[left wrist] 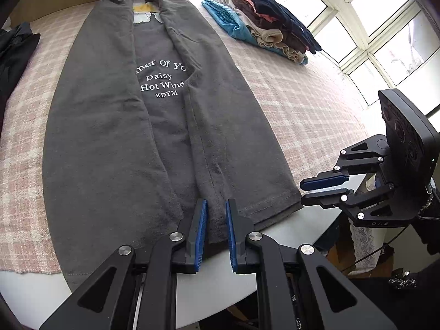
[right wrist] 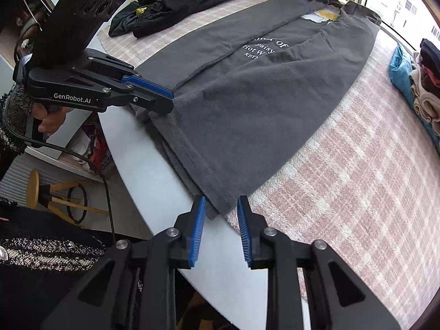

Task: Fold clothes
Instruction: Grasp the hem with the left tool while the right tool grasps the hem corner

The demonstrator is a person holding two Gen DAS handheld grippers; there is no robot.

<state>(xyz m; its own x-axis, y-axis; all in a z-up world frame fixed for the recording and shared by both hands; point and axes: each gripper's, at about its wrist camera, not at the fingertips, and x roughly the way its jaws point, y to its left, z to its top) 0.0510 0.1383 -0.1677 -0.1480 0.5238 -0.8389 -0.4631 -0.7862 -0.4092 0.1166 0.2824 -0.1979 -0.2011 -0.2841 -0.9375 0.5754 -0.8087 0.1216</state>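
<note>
The left gripper (left wrist: pixel 216 209) has its fingers clamped on the near hem of the grey T-shirt (left wrist: pixel 115 126). The right gripper (right wrist: pixel 221 206) stands parted at the hem's corner, gripping nothing. The shirt (sides folded inward) lies lengthwise on the checked cloth (left wrist: pixel 302 104) over the surface (right wrist: pixel 143 181); a folded stack (left wrist: pixel 275 27) sits beyond.

Daylight all the way here, pouring in from the windows (left wrist: pixel 365 27), which are blown out to near white in the left wrist view and along the top right of the right wrist view. Shadows are soft and faint. Heavy fisheye bend: the bench (right wrist: pixel 143 170) edge curves and the corners go dark. Centre is sharp, print on the grey shirt (left wrist: pixel 110 137) reads fine, and edges smear a bit.
</note>
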